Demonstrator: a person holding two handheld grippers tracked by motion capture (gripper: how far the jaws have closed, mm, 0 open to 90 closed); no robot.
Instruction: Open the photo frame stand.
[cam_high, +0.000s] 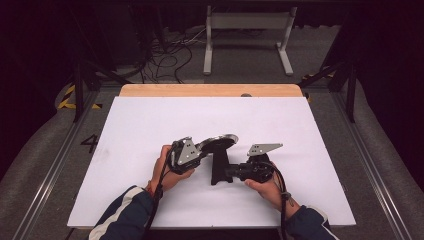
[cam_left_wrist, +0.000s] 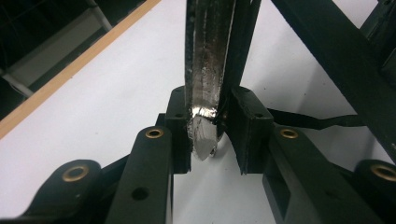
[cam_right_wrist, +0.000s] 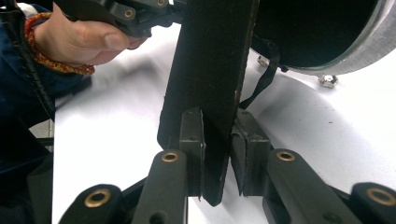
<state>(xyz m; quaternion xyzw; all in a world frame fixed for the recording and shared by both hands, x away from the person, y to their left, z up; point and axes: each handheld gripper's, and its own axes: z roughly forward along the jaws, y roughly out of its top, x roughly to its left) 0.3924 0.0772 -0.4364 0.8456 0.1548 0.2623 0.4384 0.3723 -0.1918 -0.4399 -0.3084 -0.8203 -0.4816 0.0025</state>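
Note:
A black stand with a flat black upright (cam_high: 219, 167) and a round silver-rimmed disc (cam_high: 220, 141) on top sits mid-table on the white board (cam_high: 150, 120). My left gripper (cam_high: 202, 149) reaches in from the left, its jaws shut on the disc's rim. In the left gripper view the shiny edge (cam_left_wrist: 205, 88) sits clamped in my left gripper (cam_left_wrist: 209, 135). My right gripper (cam_high: 231, 172) comes from the right, shut on the upright. In the right gripper view the black upright (cam_right_wrist: 212, 84) is pinched in my right gripper (cam_right_wrist: 217, 158), with the disc (cam_right_wrist: 369, 46) above right.
The white board covers a wooden table whose far edge (cam_high: 210, 90) shows. Beyond the table, a white metal frame (cam_high: 247, 30) and loose cables (cam_high: 170, 55) lie on the floor. A thin black strap (cam_right_wrist: 264, 81) hangs under the disc. The person's left hand (cam_right_wrist: 84, 39) is nearby.

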